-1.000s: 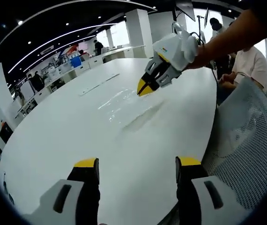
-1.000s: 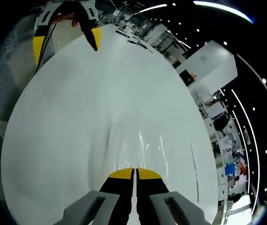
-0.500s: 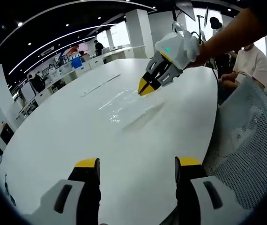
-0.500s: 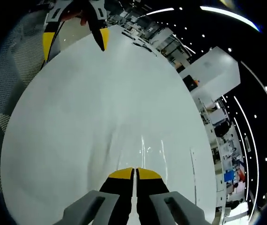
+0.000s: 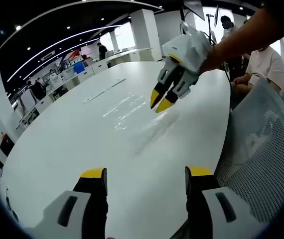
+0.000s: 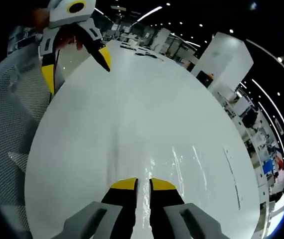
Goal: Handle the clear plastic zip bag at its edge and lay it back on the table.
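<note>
The clear plastic zip bag [image 5: 126, 111] lies flat on the white table [image 5: 72, 144], showing mostly as glints. My right gripper [image 5: 160, 103] hangs just above the bag's right edge, held by a hand, its yellow-tipped jaws a little apart and nothing between them. In the right gripper view its jaws [image 6: 143, 184] stand open by a narrow gap, and the bag [image 6: 184, 164] gleams just past them to the right. My left gripper [image 5: 147, 173] stands open wide near the table's near edge, well short of the bag. It also appears at the far side of the table [image 6: 77, 65].
A white mesh chair back [image 5: 261, 139] stands at the table's edge beside my left gripper [image 6: 7, 124]. A seated person [image 5: 264, 62] is beyond it. A thin strip [image 5: 104, 90] lies farther along the table. Office desks and people fill the background.
My right gripper's jaws have parted and let go of the bag's edge, and the gripper has lifted slightly off it. The bag now lies flat. My left gripper stays open.
</note>
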A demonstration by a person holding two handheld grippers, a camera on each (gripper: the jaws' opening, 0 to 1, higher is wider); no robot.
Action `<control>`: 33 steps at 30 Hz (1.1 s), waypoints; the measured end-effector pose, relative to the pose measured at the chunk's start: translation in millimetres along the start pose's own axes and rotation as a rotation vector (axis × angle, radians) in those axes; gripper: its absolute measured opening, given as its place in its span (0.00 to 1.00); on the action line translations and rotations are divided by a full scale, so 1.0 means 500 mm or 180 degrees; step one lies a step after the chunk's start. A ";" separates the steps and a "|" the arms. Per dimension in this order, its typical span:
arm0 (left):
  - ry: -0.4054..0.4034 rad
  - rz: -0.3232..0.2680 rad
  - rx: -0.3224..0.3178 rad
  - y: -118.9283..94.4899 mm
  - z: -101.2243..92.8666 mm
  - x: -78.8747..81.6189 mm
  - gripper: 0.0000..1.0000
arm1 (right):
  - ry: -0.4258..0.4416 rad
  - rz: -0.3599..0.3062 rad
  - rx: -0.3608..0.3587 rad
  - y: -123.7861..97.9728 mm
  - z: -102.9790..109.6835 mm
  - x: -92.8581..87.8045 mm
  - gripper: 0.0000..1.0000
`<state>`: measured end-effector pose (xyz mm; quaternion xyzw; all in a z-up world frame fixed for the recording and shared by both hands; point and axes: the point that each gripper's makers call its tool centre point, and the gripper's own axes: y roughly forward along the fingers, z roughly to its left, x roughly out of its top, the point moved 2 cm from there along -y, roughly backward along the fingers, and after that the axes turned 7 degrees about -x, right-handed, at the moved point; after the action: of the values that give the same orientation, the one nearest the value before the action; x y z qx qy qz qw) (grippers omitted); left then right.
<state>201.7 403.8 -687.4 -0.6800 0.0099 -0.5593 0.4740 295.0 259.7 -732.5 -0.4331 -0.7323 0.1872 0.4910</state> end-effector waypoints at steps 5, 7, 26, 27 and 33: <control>0.0023 -0.0002 -0.0005 -0.002 -0.001 0.002 0.61 | 0.0053 0.0095 0.0051 0.003 0.012 -0.011 0.06; 0.0024 0.0002 -0.0002 -0.002 0.002 -0.001 0.61 | 0.0043 0.0160 0.0067 0.006 0.017 -0.020 0.05; 0.0105 0.0052 -0.0023 0.000 0.006 -0.010 0.60 | 0.0041 0.0303 -0.0136 0.017 -0.018 -0.025 0.00; 0.0111 0.0057 -0.0022 0.001 0.007 -0.011 0.60 | 0.0058 0.0289 -0.0132 0.020 -0.019 -0.024 0.00; 0.0122 0.0061 -0.0018 0.000 0.004 -0.005 0.60 | 0.0083 0.0326 -0.0136 0.020 -0.015 -0.019 0.00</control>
<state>202.3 406.7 -689.1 -0.6704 0.0270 -0.5676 0.4772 307.4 256.2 -741.5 -0.4829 -0.7065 0.1908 0.4809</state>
